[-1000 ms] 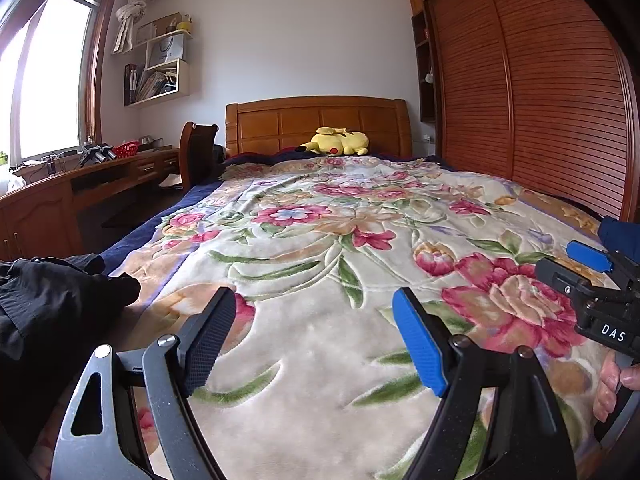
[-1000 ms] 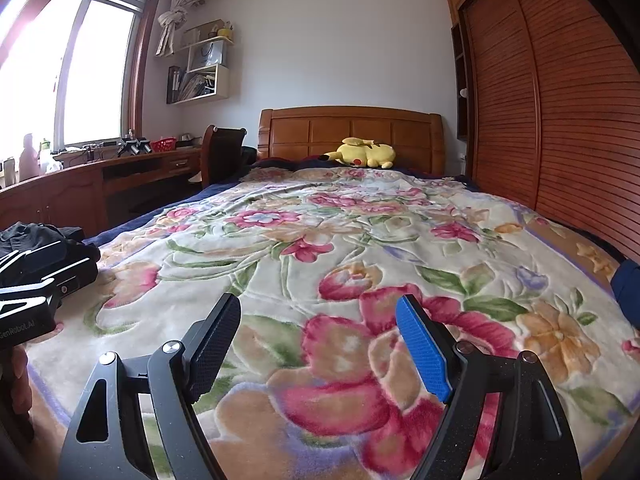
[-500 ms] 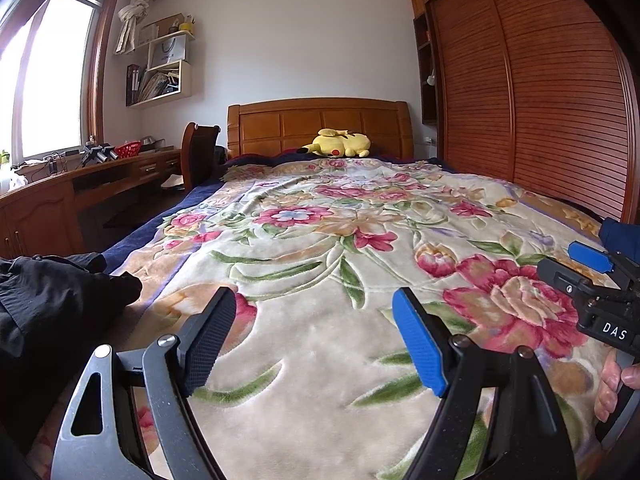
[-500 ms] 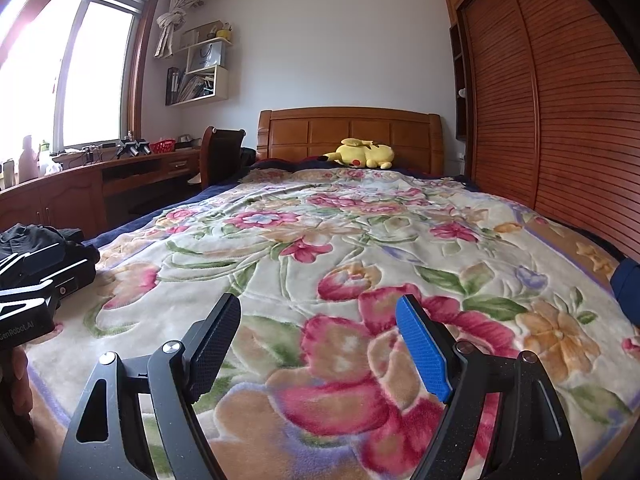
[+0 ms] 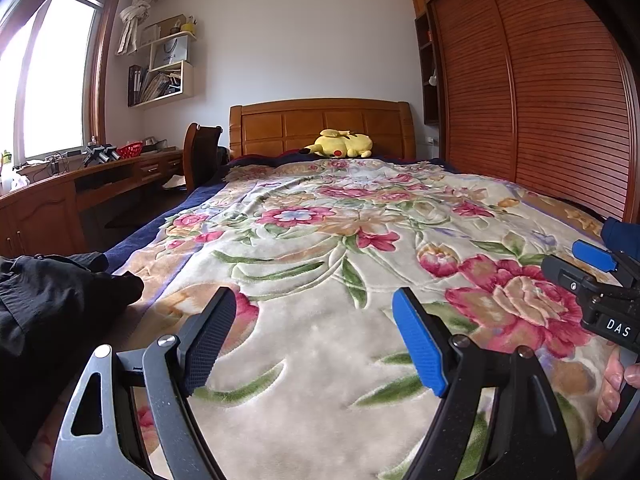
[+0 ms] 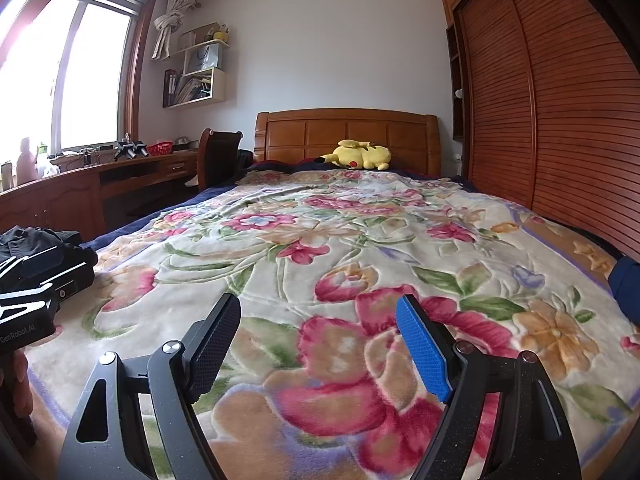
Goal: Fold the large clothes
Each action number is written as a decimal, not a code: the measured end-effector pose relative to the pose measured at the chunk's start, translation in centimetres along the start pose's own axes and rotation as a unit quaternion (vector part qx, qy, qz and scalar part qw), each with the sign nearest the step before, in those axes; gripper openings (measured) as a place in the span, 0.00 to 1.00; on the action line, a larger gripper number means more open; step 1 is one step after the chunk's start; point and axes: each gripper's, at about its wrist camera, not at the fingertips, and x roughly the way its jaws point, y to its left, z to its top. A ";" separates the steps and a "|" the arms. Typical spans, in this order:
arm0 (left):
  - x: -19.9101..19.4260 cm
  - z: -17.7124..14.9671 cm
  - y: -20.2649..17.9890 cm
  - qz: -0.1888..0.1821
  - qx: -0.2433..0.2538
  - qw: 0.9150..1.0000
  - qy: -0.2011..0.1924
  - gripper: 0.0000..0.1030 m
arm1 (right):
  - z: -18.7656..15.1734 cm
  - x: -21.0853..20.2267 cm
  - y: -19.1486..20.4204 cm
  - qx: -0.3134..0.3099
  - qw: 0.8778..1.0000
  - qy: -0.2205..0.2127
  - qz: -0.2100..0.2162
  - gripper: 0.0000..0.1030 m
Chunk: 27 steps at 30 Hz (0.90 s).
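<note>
L view: shows fingers (image 5: 610, 384) on R tool handle.
Black garment (image 5: 48, 304): left of L gripper (image 5: 312, 344), apart.
Blue cloth (image 6: 626, 284): far right, prob. clothing.
Grippers: L and R gripper (image 6: 320, 344) both spread, empty.

Bed (image 5: 316, 148) with wooden headboard, covered by a floral blanket (image 5: 320, 264) lying flat. Yellow plush toy (image 5: 344, 145) lies at the head end against the headboard. Black garment (image 5: 52, 300), crumpled, on the near left edge. Blue fabric (image 6: 628, 284) at the right edge, partly cut off.
</note>
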 end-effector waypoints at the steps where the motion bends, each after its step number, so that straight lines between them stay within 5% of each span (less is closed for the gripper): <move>1: 0.0 0.0 0.1 0.000 0.000 1.000 -0.001 0.79 | 0.0 0.0 0.0 0.000 1.000 0.000 0.000 0.79; 27: 0.1 -0.1 0.3 0.001 0.000 1.000 -0.003 0.79 | 0.1 -0.1 -0.1 0.001 1.000 -0.001 -0.004 0.79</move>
